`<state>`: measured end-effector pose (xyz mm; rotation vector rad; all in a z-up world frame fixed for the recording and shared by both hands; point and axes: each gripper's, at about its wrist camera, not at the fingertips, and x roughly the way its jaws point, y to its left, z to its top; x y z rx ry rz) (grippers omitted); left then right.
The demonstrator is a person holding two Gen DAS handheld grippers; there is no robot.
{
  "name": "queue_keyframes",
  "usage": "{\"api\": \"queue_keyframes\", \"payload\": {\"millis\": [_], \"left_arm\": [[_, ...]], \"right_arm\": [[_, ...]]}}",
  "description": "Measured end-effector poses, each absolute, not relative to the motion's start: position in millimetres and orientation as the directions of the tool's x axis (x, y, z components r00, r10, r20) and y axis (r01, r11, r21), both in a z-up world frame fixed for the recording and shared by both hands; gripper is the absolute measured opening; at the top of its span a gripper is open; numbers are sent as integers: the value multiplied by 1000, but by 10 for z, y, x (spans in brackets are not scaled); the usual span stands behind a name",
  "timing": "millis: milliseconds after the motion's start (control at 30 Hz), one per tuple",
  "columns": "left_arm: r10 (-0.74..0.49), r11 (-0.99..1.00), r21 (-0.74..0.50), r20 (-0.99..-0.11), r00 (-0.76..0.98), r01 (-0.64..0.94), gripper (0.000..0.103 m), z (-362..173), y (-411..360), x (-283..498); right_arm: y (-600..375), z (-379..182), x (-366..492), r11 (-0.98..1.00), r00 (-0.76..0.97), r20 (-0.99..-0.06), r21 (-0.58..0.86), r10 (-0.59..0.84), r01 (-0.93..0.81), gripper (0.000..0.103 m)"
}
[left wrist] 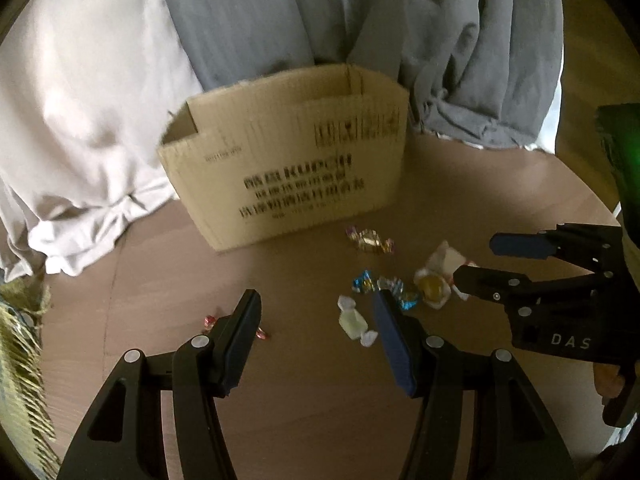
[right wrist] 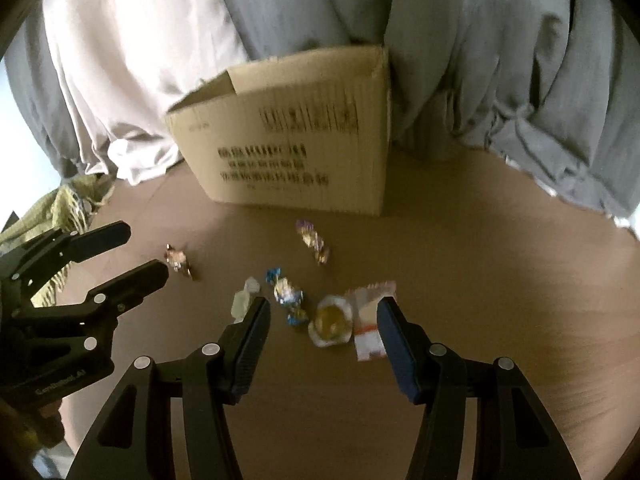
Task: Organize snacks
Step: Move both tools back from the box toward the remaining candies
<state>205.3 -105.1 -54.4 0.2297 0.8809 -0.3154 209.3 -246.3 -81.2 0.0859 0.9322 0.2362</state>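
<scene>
Several wrapped candies lie on a brown table in front of an open cardboard box (left wrist: 288,160) (right wrist: 296,136). A yellow jelly cup in white wrapping (left wrist: 434,286) (right wrist: 332,320), a blue foil candy (left wrist: 384,286) (right wrist: 288,294), a pale green candy (left wrist: 354,322) (right wrist: 242,302), a gold-purple candy (left wrist: 370,240) (right wrist: 314,240) and a red candy (left wrist: 210,322) (right wrist: 178,260) show. My left gripper (left wrist: 316,304) (right wrist: 148,250) is open and empty above the table. My right gripper (right wrist: 324,308) (left wrist: 476,260) is open, its fingers on either side of the jelly cup.
Grey and white bedding (left wrist: 100,100) (right wrist: 500,60) is piled behind the box. A green fringed cloth (left wrist: 20,340) (right wrist: 68,208) lies at the left edge of the table (left wrist: 300,420).
</scene>
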Motion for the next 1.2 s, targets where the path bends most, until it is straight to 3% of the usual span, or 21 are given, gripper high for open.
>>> {"api": "queue_keyframes", "payload": {"millis": [133,300,367,633,700,1200], "left_arm": [[-194,924,44,-804,562,381,58,-673,-1073,2090],[-227,916,-4,-829,511,401,58,-818,-1099,2158],[-232,915,-15,-838,493,404,58,-861,-1113,2193],[-253,913,-61,-859,444,403,57,-1003,-1161,2276],[-260,910,-68,-863,434,409,57,-1028,-1173,2299],[-259,917,-97,-882,394,387,46,-1216,-1276,2468]], "right_arm": [[-2442,-953,2125,968,537,-806,186,248,-167,50],[-2428,-1091,2190,962,502,-822,212,270,-170,50],[-2424,-1128,2226,960,492,-825,223,279,-169,44],[-2468,-1286,2316,955,462,-836,262,296,-137,43],[-2471,-1305,2332,955,458,-838,267,298,-133,38],[-2469,-1369,2434,953,457,-838,283,300,-107,38]]}}
